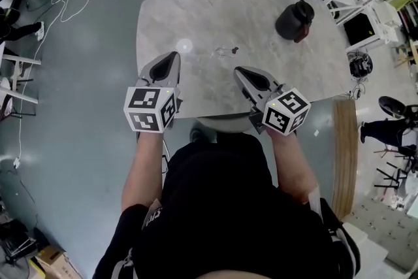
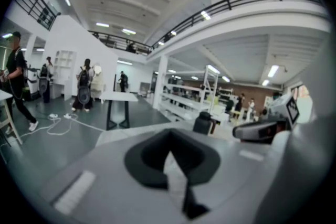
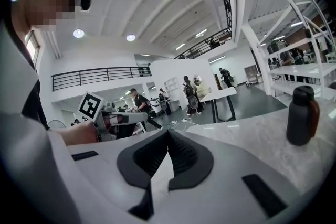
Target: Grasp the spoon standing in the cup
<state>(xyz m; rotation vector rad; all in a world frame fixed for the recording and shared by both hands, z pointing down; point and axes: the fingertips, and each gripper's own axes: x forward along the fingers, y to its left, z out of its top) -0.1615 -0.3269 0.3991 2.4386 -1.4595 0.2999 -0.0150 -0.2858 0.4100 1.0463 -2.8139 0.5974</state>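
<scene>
Reach not yet begun: the left claw (image 1: 174,56) and right claw (image 1: 239,70) are held shut and empty over the table's (image 1: 196,10) near edge. No spoon can be made out; a dark bottle (image 1: 295,21) is seen far right, and an opened claw must be carried there.

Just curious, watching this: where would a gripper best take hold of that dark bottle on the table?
Probably round its straight body below the lid, coming in level from the person's side. The dark bottle stands upright at the table's far right, nearest the right gripper, whose shut jaws must open first.
</scene>
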